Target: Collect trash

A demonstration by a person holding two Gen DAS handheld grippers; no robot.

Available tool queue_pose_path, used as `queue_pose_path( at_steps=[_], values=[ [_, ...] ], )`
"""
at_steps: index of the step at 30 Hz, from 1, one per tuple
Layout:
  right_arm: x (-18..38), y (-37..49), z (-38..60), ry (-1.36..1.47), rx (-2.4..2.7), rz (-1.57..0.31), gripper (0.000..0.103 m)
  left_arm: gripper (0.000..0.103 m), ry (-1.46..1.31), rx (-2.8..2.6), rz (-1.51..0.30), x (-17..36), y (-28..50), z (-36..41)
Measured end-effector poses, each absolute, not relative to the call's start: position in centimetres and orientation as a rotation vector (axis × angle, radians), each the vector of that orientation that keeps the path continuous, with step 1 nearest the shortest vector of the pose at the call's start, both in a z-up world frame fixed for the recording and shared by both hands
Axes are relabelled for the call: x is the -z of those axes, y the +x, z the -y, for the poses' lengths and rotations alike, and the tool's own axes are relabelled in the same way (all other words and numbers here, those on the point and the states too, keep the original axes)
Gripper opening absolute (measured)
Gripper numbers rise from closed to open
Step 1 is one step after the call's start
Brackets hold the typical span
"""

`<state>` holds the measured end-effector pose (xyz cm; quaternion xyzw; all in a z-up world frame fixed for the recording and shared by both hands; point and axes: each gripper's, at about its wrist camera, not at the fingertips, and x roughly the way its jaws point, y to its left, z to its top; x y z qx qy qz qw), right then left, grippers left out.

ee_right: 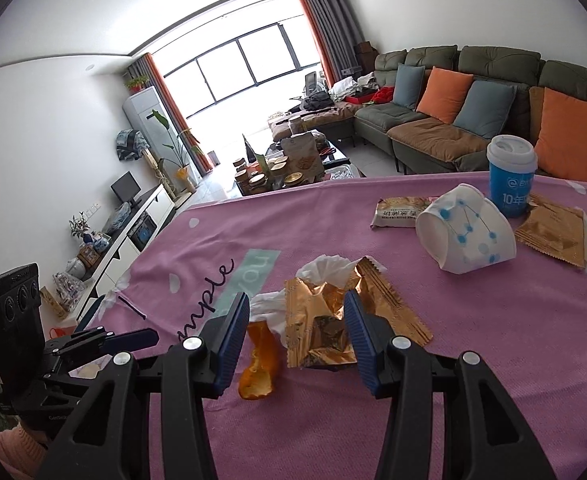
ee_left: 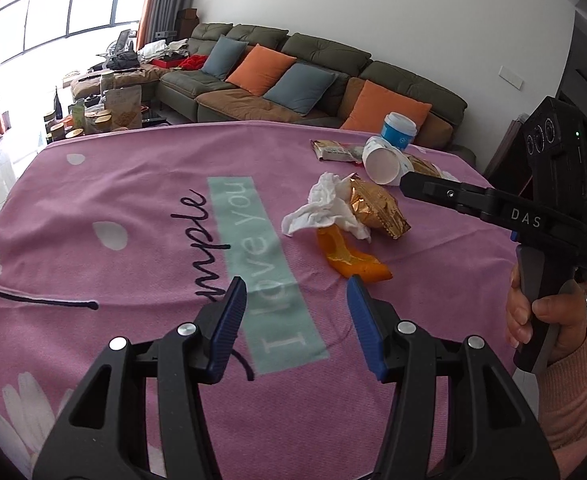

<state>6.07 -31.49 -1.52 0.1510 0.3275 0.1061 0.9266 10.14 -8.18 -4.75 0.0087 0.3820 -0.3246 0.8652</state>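
Both the left gripper (ee_left: 296, 286) and the right gripper (ee_right: 296, 304) stand half open, empty. Bare pink cloth (ee_left: 133, 200) fills the left wrist view's left half; the gold wrapper (ee_right: 325, 320) sits mid-frame.

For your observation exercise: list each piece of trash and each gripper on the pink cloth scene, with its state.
left gripper: open, empty
right gripper: open, empty
blue cup: upright, lidded
white paper cup: on its side
tissue: crumpled
gold wrapper: torn open
orange peel: lying loose
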Motion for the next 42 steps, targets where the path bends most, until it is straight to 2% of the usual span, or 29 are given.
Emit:
queue_pose_path(
  at_steps=[13, 17, 19, 21, 25, 28, 32, 35, 42],
  values=[
    [4.0, 7.2, 31.9, 0.294, -0.182, -0.737, 0.055, 0.047, 0.024, 0.728, -0.922, 6.6, 13.7, 13.5],
    [4.7, 7.5, 31.9, 0.288, -0.176, -0.761, 0.055, 0.036, 0.007, 0.741, -0.964, 7.3, 14.9, 14.3],
    [5.0, 7.5, 32.0, 0.290, -0.175, -0.771, 0.054, 0.034, -0.006, 0.743, -0.989, 7.7, 15.5, 14.5],
    [5.1, 7.4, 32.3, 0.298, -0.177, -0.771, 0.052, 0.034, -0.028, 0.757, -1.004, 7.9, 16.1, 14.6],
    [5.4, 7.3, 32.8, 0.318, -0.189, -0.782, 0.037, 0.033, -0.038, 0.780, -1.015, 8.1, 16.6, 15.4],
    [5.3, 7.3, 33.1, 0.322, -0.198, -0.782, 0.028, 0.021, -0.033, 0.808, -1.015, 8.1, 16.3, 16.0],
    [5.2, 7.0, 33.1, 0.318, -0.203, -0.776, 0.020, 0.016, -0.022, 0.806, -0.998, 8.0, 15.9, 16.1],
    [5.1, 6.8, 33.3, 0.323, -0.200, -0.767, 0.017, 0.014, -0.036, 0.805, -1.000, 8.0, 15.8, 15.8],
    [4.3, 5.7, 33.2, 0.328, -0.214, -0.736, 0.016, 0.011, -0.039, 0.811, -0.985, 7.5, 14.4, 14.6]
  ],
)
